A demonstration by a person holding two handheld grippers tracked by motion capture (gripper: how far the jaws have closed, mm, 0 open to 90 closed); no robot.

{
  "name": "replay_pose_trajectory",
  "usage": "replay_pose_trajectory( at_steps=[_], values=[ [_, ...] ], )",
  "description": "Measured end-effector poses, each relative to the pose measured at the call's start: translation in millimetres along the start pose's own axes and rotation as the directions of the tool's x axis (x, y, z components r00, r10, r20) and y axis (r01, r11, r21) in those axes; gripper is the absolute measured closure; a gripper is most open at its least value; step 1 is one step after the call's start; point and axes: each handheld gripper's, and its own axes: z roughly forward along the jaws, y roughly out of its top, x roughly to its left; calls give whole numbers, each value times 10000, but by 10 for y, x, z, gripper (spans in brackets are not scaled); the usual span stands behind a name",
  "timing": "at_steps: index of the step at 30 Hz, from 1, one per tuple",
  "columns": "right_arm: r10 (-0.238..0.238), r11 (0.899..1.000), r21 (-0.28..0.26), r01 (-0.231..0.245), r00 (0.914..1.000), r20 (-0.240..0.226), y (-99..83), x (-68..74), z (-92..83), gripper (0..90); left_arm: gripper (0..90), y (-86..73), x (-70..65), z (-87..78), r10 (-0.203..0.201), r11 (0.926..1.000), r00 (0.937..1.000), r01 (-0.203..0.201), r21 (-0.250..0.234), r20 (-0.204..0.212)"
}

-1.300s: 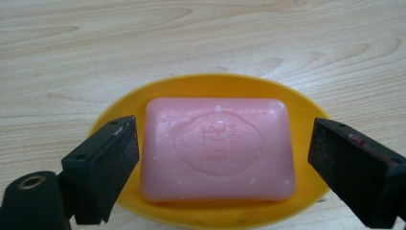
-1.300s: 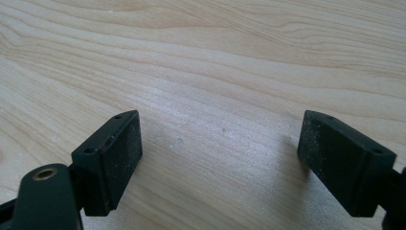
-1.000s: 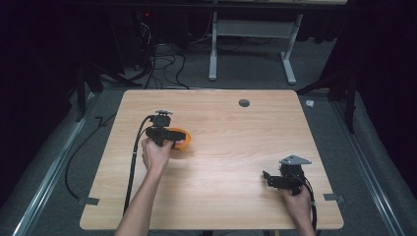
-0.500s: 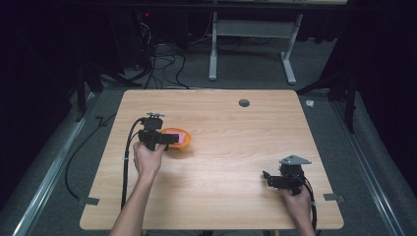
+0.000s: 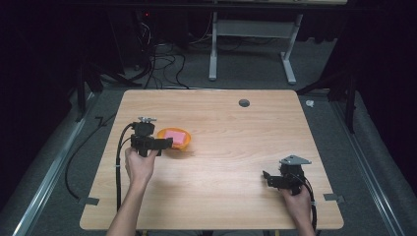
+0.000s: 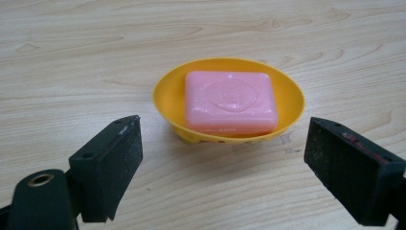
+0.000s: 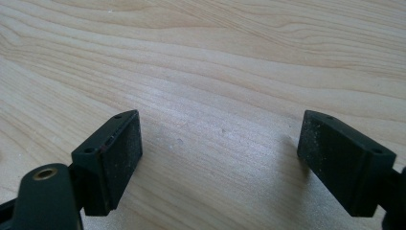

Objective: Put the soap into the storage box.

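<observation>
A pink bar of soap [image 6: 231, 101] lies in a small yellow dish [image 6: 170, 100] on the wooden table. In the high view the dish [image 5: 183, 146] sits left of the table's middle, with the soap [image 5: 176, 136] inside it. My left gripper [image 5: 167, 143] is just left of the dish, pointing at it; its jaws stand wide apart and short of the dish, holding nothing [image 6: 225, 163]. My right gripper [image 5: 267, 177] rests low near the front right of the table, open over bare wood [image 7: 220, 158].
The wooden table [image 5: 221, 187] has a round grey grommet [image 5: 244, 103] near its back edge. Black cables trail off the left side. A white desk frame [image 5: 251, 44] stands on the floor behind. Strips of tape mark the front corners.
My left gripper has drawn back to the left, away from the dish, leaving the soap in plain sight. The right gripper has stayed put.
</observation>
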Motion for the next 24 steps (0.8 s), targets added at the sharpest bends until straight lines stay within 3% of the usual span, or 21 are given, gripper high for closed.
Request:
replay_pose_trajectory(
  at_steps=[24],
  values=[
    [-18, 10000, -14, 18, 10000, -4, 0, -1, 1, 160, 140, -253, 24, -387, 81, 9981, 9996, -64, -612, 267]
  ],
)
